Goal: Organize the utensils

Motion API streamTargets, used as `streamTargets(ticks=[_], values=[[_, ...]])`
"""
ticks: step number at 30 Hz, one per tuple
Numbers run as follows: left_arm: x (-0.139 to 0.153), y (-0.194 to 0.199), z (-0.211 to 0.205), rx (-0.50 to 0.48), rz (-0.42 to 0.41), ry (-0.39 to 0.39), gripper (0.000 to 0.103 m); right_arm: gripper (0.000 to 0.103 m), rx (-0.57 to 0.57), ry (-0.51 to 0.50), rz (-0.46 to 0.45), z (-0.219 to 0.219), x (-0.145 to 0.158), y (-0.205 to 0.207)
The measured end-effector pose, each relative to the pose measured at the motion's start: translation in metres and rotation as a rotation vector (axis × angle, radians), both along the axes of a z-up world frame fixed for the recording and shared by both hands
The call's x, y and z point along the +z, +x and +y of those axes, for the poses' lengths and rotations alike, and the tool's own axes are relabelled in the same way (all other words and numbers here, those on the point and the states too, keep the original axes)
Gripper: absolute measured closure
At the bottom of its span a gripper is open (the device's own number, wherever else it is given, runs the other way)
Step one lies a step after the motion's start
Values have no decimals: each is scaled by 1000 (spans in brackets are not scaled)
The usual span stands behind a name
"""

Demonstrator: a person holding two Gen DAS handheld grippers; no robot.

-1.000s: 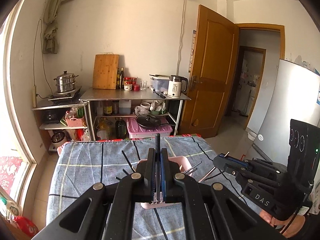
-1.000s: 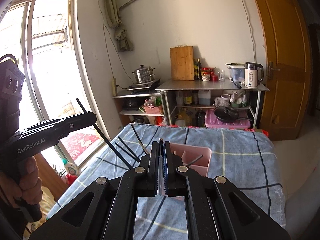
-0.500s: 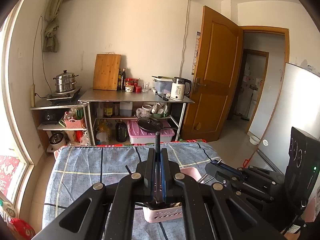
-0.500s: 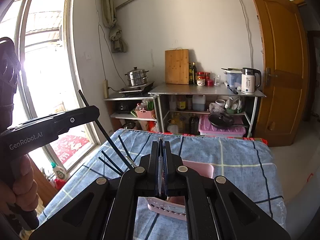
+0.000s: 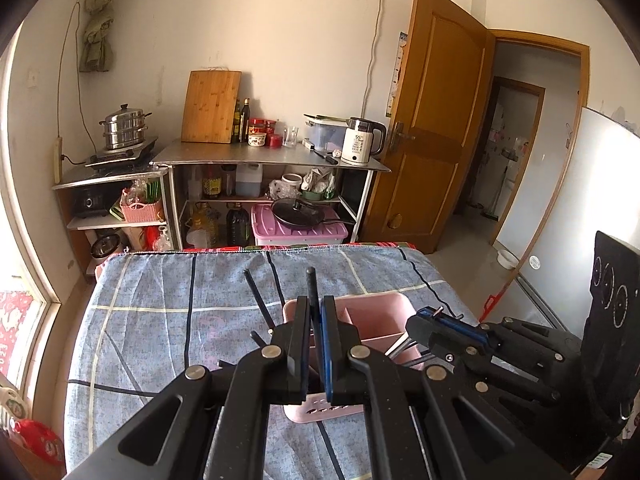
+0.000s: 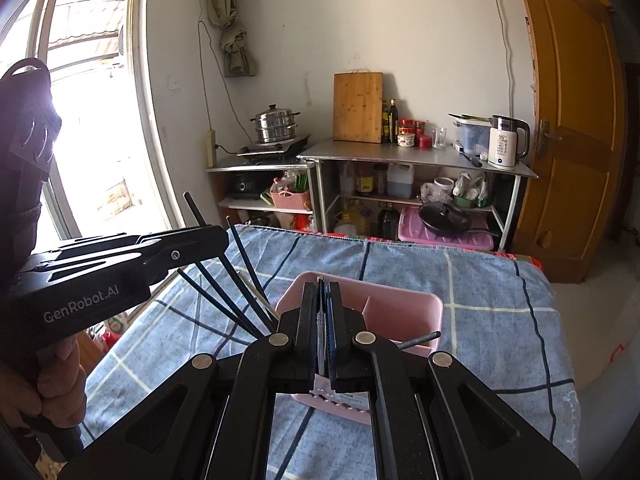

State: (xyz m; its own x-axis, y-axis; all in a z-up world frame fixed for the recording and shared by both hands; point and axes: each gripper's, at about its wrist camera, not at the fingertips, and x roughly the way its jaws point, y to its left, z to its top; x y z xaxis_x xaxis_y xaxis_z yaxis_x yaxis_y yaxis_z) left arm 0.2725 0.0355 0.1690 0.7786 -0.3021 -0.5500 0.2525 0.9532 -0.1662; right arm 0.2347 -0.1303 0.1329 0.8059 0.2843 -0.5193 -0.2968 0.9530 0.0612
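Nearest in the left wrist view, the left gripper (image 5: 316, 320) is clamped on a black chopstick (image 5: 311, 286) whose long axis runs up and away between the jaws, its tip standing clear above them. Directly beyond and below sits the pink utensil holder (image 5: 376, 312), a divided bin on the blue checked cloth (image 5: 160, 320). So the drop target lies straight ahead of this tool.

In the right wrist view, the right gripper (image 6: 322, 312) pinches a thin silvery utensil (image 6: 321, 320), its axis also pointing forward over the same bin. More black chopsticks (image 6: 224, 292) fan out on the cloth at the bin's left. Both tools hover over the bin; I judge either one could lower its piece in by tipping it down.
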Motion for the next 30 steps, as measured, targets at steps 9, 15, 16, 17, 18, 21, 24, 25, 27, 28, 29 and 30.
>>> streamTargets(ticks=[9,15,16,17,18,21,24,25,27,28,29,30], values=[[0,-4,-3,6,-9,24,98,92,-2,-3,8,-2,2,-3],[7,-16,1,16,-29,19,97,91,-12,23,2,-11,7,-12],[8,-18,3,17,-33,16,97,91,-15,27,-1,-13,8,-15],[9,-21,5,20,-37,13,96,91,-16,30,-4,-14,9,-18],[10,-25,6,23,-41,11,96,91,-18,33,-7,-15,9,-22],[14,-38,8,34,-63,12,91,90,-21,45,-15,-21,11,-33],[16,-55,10,39,-83,2,86,90,-25,53,-20,-29,11,-45],[17,-61,11,41,-90,1,85,90,-28,56,-23,-31,11,-49],[16,-74,11,41,-104,0,85,88,-33,68,-28,-36,10,-59],[16,-80,11,41,-109,-2,84,85,-37,76,-30,-40,10,-65],[14,-87,10,42,-112,-6,83,82,-40,81,-33,-42,9,-70],[12,-94,9,42,-114,-13,82,80,-46,84,-35,-44,9,-73]])
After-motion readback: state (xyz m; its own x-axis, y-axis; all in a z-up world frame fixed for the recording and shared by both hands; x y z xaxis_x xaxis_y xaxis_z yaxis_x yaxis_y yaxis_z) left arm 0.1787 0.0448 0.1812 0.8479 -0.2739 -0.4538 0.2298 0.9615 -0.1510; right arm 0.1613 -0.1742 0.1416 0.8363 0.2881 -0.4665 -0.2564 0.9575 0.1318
